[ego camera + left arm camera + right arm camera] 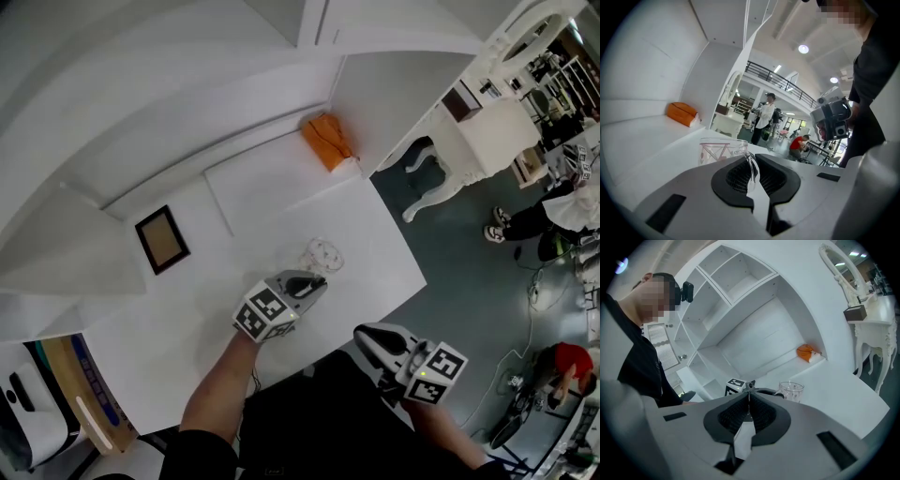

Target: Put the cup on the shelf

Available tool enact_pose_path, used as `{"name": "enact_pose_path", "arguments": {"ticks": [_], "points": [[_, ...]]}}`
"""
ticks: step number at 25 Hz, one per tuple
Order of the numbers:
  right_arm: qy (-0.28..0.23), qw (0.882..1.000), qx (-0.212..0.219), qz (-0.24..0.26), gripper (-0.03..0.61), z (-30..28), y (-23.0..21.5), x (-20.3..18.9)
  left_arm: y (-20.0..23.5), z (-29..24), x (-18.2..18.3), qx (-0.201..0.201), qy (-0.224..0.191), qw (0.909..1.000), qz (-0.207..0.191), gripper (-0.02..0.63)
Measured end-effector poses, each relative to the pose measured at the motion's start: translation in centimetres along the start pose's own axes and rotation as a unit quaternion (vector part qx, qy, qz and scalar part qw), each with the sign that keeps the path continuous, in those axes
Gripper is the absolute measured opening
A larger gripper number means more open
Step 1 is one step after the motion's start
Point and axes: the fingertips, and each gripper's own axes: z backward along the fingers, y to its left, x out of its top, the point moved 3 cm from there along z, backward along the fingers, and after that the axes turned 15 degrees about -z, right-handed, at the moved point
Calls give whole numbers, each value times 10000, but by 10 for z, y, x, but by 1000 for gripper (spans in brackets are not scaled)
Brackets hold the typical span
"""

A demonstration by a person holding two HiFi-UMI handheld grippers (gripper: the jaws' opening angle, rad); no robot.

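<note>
Nearest the head camera, the left gripper (311, 283) is reaching out over the white table (380, 220), with its marker cube facing back toward the person. In the left gripper view its jaws are clamping the clear handle (753, 169) of the glass cup (719, 149), with the pads pressing on it from both sides. That cup is standing upright just ahead of the jaws, over the middle of the table, and is showing a pale pink pattern. Whether its base is touching the tabletop cannot be told. Beside it, the right gripper (363, 334) is hovering at the table's front edge, apart from the cup, and its jaws are meeting with nothing between them. Behind the table the white shelf (267, 178) is carrying an orange packet (327, 142) at its right end, well apart from the cup. Left of the cup, a dark picture frame (161, 238) is lying flat on the white surface.
</note>
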Motion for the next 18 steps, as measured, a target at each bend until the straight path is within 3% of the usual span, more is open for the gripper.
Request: {"name": "enact_pose_path", "arguments": {"ticks": [9, 18], "points": [[-206, 9993, 265, 141, 17, 14, 25, 9, -24, 24, 43, 159, -475, 9985, 219, 29], [-400, 9946, 890, 367, 17, 51, 45, 19, -68, 83, 85, 1357, -648, 9878, 412, 29]]}}
